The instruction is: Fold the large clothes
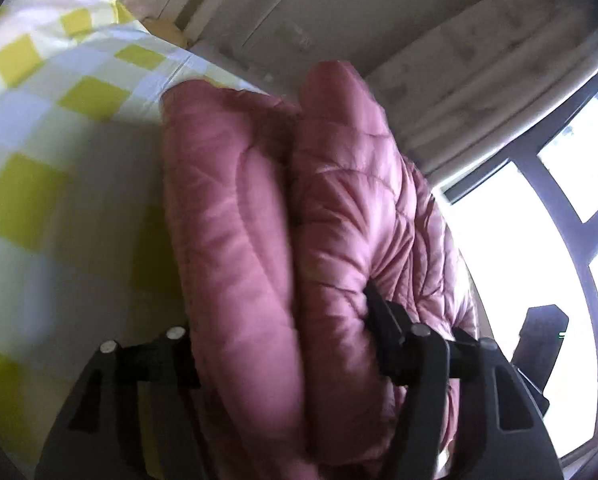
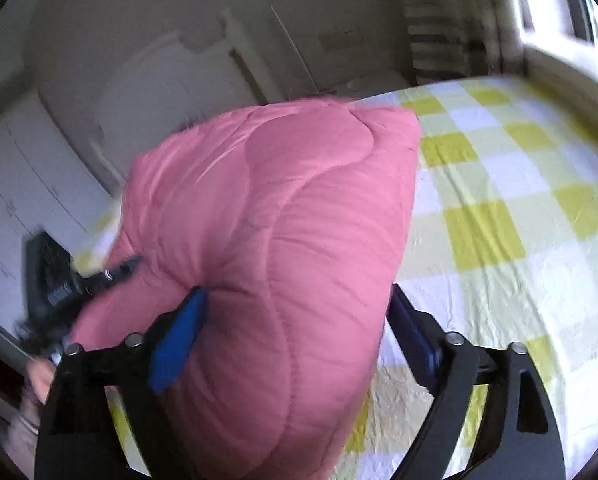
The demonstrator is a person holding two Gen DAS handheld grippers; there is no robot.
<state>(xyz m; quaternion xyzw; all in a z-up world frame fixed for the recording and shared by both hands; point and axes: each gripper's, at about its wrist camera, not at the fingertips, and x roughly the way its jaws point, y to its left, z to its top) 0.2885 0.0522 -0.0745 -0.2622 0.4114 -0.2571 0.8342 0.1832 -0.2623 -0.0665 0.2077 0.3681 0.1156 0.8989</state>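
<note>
Bedsheet (image 2: 499,208) free right of quilt (image 2: 267,220); window frame (image 1: 555,200) beyond.

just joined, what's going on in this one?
A person with a handheld gripper in each hand is folding a pink quilted padded garment over a bed with a yellow-checked sheet. Both grippers have thick folds of it between their fingers: the left gripper straddles two bunched layers, and the right gripper has a puffy corner, its blue fingers pressing into the padding. The bundle looks lifted rather than lying flat.
</note>
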